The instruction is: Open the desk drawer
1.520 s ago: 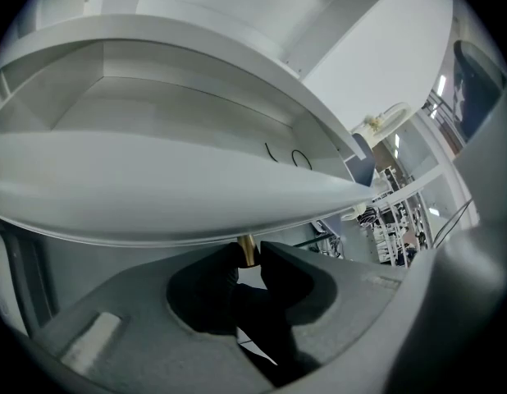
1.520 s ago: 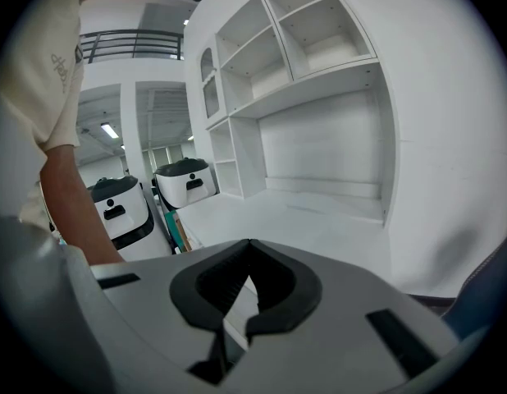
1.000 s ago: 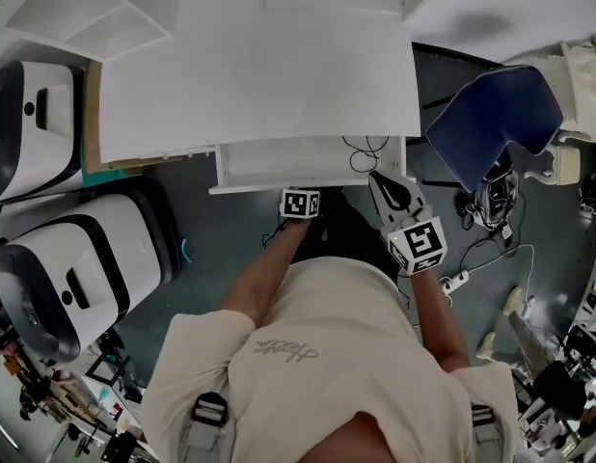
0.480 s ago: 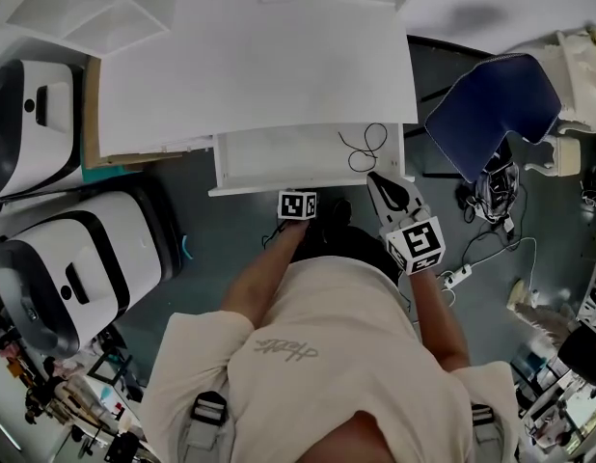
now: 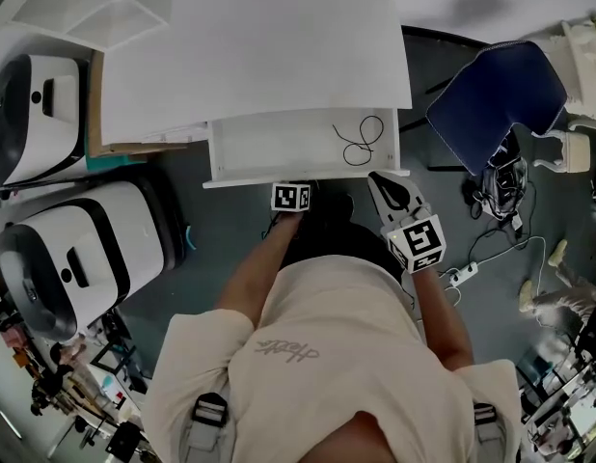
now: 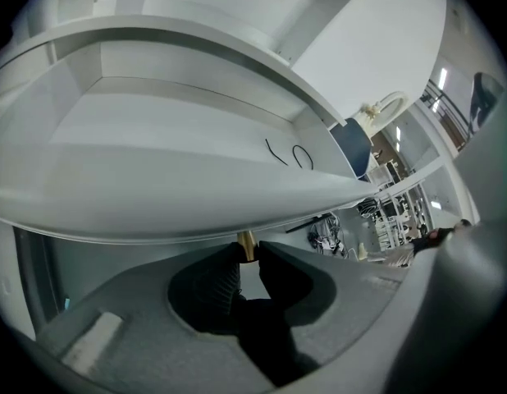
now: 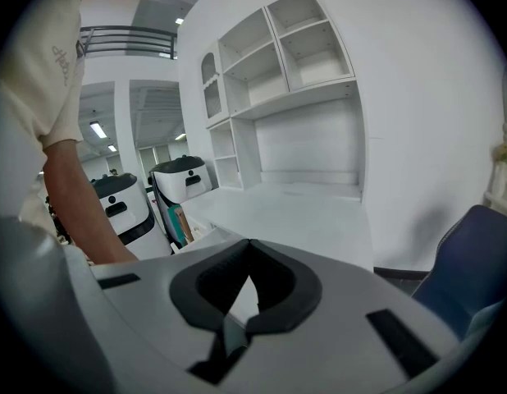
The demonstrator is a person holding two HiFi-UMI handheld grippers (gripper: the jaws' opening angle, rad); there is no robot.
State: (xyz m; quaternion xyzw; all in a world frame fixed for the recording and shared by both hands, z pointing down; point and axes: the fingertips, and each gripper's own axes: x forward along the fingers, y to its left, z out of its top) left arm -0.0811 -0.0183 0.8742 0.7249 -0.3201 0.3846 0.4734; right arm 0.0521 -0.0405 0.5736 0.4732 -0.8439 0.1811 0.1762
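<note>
Drawer (image 5: 269, 148) open, black cable (image 5: 359, 145) inside, left claw (image 6: 247, 253) gripping knob (image 6: 246, 240)

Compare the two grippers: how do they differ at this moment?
The left gripper is clamped on the brass knob; the right gripper is shut on nothing. The left gripper sits at the front of the drawer; the right gripper is by its right corner. Both have jaws closed.

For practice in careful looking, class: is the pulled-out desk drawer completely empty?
No, a thin black cable lies looped on the floor of the drawer.
</note>
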